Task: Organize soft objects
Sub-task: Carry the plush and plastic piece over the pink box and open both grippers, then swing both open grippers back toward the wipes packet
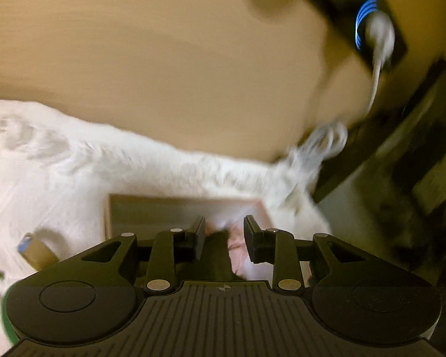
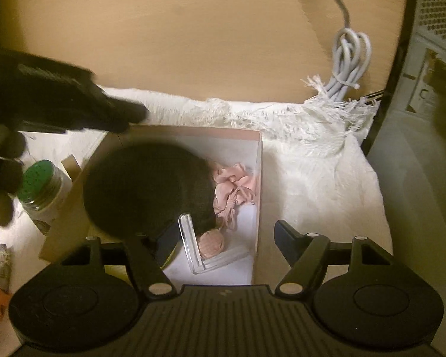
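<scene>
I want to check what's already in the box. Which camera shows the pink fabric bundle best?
The right wrist view: the pink fabric bundle lies sharp and nearly whole inside the box, beside a dark round object. The left wrist view is blurred and shows only a pink sliver between that claw's fingers.

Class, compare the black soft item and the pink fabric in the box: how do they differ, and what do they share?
The black item is dark, rounded and bulky, filling the box's left side; the pink fabric is pale, crumpled and smaller, with thin cords trailing, beside the right wall. Both look soft and lie inside the same box, touching each other.
</scene>
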Tool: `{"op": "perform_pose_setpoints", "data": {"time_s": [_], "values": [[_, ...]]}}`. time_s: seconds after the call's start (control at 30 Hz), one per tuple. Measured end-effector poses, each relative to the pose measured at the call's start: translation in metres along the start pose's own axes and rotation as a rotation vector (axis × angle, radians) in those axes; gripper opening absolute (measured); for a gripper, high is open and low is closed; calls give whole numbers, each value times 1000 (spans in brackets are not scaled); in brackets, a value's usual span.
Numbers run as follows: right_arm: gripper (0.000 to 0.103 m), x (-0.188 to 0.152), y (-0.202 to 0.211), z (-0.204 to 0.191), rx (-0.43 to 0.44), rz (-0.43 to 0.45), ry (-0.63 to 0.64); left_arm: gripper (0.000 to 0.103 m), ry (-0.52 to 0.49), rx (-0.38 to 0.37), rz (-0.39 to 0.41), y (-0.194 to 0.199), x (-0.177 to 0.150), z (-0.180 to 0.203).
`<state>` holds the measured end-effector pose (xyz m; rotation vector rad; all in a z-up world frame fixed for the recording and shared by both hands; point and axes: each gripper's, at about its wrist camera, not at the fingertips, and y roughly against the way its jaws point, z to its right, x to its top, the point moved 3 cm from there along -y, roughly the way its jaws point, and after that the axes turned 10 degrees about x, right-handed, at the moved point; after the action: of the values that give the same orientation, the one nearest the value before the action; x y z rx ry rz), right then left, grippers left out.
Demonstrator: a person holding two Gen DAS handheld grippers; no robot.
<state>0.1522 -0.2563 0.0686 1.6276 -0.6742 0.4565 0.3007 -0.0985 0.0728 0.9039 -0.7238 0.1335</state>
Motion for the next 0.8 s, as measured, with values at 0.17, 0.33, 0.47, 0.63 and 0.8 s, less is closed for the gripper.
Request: {"op": "perform_pose_setpoints", "data": {"time_s": [0.17,0.33,0.47,0.63,0.8], "values": [[73,5,22,-18,39,36,22,31,62,65,95,52,1,-27],[78,26,34,-69,198,69,77,31,103,212,161,126,-21,-72],[78,47,23,-134,369,41,103,31,169,354,209,194,-47,-136],[78,62,6,-251,496,-6,173,31,303,469,287,263,-67,-256],[80,74,-47,-377,547,-92,189,31,398,502,345,297,-70,-385]]}}
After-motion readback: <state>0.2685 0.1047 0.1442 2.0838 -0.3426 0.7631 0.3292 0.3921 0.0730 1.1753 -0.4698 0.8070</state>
